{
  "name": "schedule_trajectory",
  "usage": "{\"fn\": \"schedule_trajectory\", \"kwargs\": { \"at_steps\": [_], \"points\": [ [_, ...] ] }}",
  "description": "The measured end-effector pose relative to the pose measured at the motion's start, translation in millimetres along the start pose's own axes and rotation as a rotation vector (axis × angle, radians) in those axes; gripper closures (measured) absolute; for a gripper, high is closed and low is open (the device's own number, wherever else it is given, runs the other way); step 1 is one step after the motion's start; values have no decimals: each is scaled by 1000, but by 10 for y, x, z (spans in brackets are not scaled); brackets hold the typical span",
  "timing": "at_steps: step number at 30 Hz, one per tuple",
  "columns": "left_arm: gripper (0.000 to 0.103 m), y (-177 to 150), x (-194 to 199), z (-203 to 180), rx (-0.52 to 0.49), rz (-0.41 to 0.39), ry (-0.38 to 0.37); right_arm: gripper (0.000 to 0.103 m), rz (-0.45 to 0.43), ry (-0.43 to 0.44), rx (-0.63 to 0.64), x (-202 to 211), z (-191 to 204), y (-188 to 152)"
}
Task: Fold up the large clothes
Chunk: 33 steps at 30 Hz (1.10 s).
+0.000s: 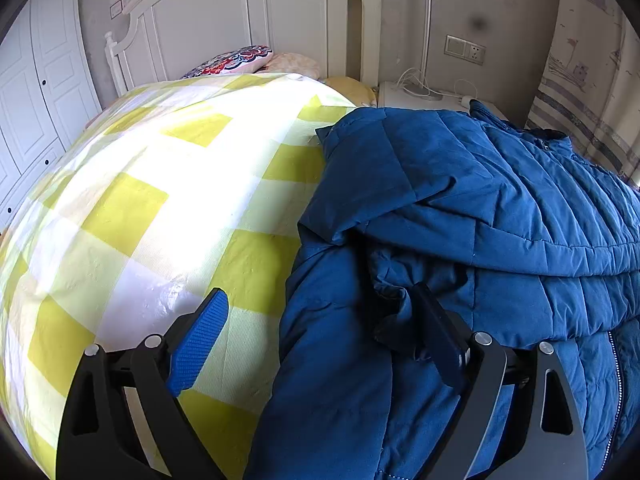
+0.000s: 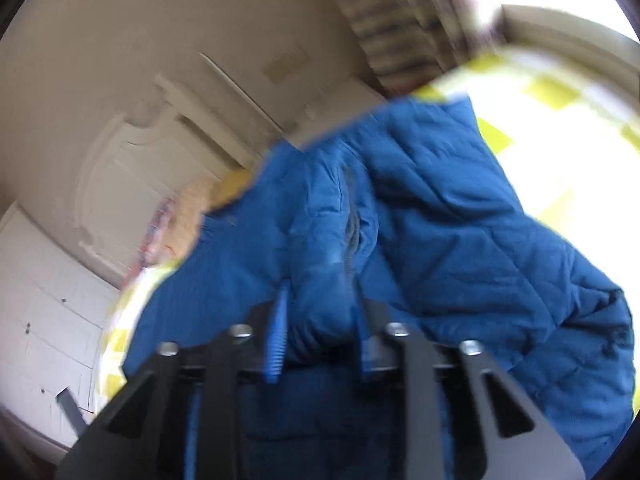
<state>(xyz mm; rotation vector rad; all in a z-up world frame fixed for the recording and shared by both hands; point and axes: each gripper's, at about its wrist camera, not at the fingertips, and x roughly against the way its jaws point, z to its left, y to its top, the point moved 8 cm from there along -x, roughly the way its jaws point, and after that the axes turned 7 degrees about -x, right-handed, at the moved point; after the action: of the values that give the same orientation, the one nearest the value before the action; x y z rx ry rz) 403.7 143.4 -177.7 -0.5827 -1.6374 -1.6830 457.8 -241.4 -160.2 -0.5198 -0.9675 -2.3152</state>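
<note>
- Two tongs are in your hands. Your left gripper (image 1: 320,320) stands with its jaws spread wide: one blue-padded finger (image 1: 198,342) hangs over the bedcover, the other dark finger (image 1: 438,332) lies against the jacket's fabric. Nothing is pinched between them.
- Your right gripper (image 2: 318,320) has its jaws drawn close, pressing a bunched fold of the jacket (image 2: 316,280) between the two blue pads. This view is blurred by motion, so finer detail of the grip cannot be read.
- Blue quilted jacket (image 1: 480,216): it lies on the bed, on the right of the left wrist view, with a sleeve or flap folded across its body. A zipper (image 1: 618,392) runs down its lower right edge.
- Bedcover (image 1: 160,208): yellow-and-white checks, bare on the left of the jacket and bright under strong light.
- Pillows (image 1: 240,59): one patterned, with paler ones beside it, at the head of the bed against the white headboard (image 1: 240,12).
- Nightstand (image 1: 420,94): white, just beside the headboard post, carrying white cables and a thin lamp pole.
- Wall socket (image 1: 464,49): above the nightstand.
- Wardrobe (image 1: 36,92): white panelled doors at far left.
- Curtain (image 1: 588,80): at far right.
</note>
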Motion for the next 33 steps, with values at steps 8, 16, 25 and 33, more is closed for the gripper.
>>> {"fn": "schedule_trajectory", "kwargs": {
  "at_steps": [8,16,25,33],
  "points": [
    [14,-2,-6,7,9,1,-7,83,-56,25,12,629,-50,-294],
    [12,-4,-12,26,15,2,-9,54,-90,-60,-16,765,-192,-308],
    [12,-13,-3,28,15,2,-8,52,-143,-240,469,528,560,-371],
    [17,112,420,215,106,-173,12,50,-2,-369,549,56,237,-608]
  ]
}}
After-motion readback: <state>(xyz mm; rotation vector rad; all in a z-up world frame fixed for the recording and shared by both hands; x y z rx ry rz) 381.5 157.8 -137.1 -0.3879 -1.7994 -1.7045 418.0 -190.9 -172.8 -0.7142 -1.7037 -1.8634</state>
